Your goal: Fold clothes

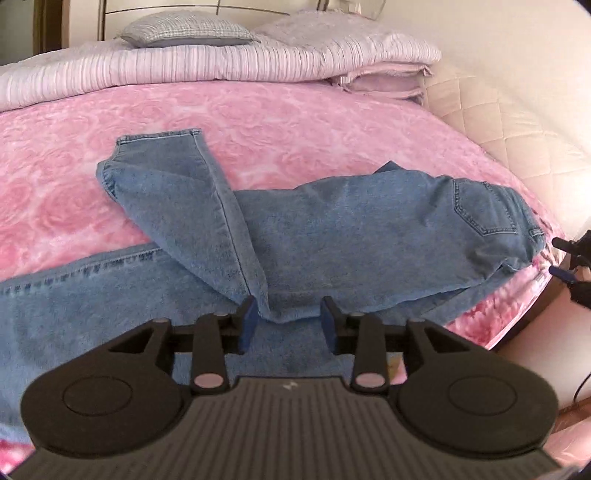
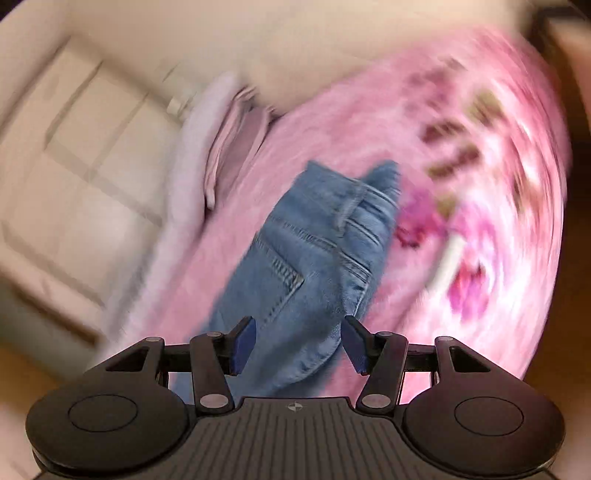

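We note the matte black left gripper (image 1: pixel 288 319): ribbed grey housing, two round black discs, pale rivets, blue pads (image 1: pixel 246 326). Our identical black right gripper (image 2: pixel 299 341) bears a small compass-like mark.

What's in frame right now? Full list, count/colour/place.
jeans: 1, blue denim, spread across the pink cover, one leg folded back over the other
bed cover: 1, pink rose pattern, under the jeans
striped quilt: 1, pale lilac, folded along the head of the bed
pillow: 1, grey-white check, on top of the quilt
padded headboard: 1, cream, beside the bed
left tongs: 1, black with blue pads, open over a denim fold
right tongs: 1, black with blue pads, open at the waistband end, view blurred
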The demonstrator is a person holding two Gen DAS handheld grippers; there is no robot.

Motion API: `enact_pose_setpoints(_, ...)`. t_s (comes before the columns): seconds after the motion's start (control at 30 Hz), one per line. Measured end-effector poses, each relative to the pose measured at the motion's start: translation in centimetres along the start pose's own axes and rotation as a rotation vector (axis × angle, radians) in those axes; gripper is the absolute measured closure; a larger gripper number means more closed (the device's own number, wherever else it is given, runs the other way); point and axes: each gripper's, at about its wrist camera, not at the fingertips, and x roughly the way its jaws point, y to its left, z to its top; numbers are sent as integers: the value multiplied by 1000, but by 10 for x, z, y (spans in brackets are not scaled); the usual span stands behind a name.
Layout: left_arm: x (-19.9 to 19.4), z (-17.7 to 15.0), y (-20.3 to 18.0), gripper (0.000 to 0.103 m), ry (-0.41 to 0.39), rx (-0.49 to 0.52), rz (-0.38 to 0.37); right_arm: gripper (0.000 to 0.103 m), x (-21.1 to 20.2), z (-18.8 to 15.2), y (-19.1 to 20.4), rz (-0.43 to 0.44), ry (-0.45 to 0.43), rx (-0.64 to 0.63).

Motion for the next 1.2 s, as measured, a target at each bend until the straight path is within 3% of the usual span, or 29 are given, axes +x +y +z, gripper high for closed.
enact_pose_setpoints(0.13, -3, -8, 5, 69, -32, -89, 44, 47, -14, 3, -22, 2, -61, 99)
enact_pose_setpoints(0.2, -6, -5, 6, 66, -53, -141, 65, 47, -23, 3, -23, -10, -50, 110)
enact_pose_setpoints(0.33, -2, 6, 4, 62, -66, -221, 99, 47, -27, 14, -21, 1, -16, 41)
enact_pose_setpoints(0.47, 31, 26, -3, 61, -17, -194, 167, 47, -21, 29, -28, 3, -22, 61)
enact_pose_setpoints(0.6, 68, 33, -4, 62, 43, -140, 297, 47, 0, 38, -40, -10, -20, 99)
enact_pose_setpoints(0.67, 83, 34, -3, 65, 69, -123, 344, 47, 12, 41, -44, -12, -14, 121)
enact_pose_setpoints(0.83, 93, 29, -1, 74, 74, -82, 341, 47, 41, 49, -50, -14, 0, 139)
enact_pose_setpoints(0.87, 94, 28, 0, 78, 72, -74, 339, 47, 47, 51, -50, -9, 5, 142)
enact_pose_setpoints(0.9, 94, 29, 0, 91, 69, -68, 336, 48, 54, 53, -50, -8, 4, 138)
enact_pose_setpoints(0.93, 93, 30, 2, 98, 67, -68, 332, 61, 59, 55, -47, -28, 14, 111)
enact_pose_setpoints(0.97, 92, 32, 4, 98, 65, -68, 329, 94, 64, 58, -43, -49, 24, 84)
enact_pose_setpoints(1.0, 87, 34, 6, 99, 50, -81, 324, 94, 68, 62, -32, -112, 49, 8)
enact_pose_setpoints(1.07, 74, 39, 5, 99, 6, -95, 323, 97, 68, 70, -5, -139, 39, -144)
enact_pose_setpoints(1.1, 65, 41, 2, 99, -23, -91, 330, 98, 65, 75, 15, -119, 17, -247)
enact_pose_setpoints(1.2, 30, 38, -21, 99, -138, 5, 389, 98, 52, 91, 49, 33, -63, -374)
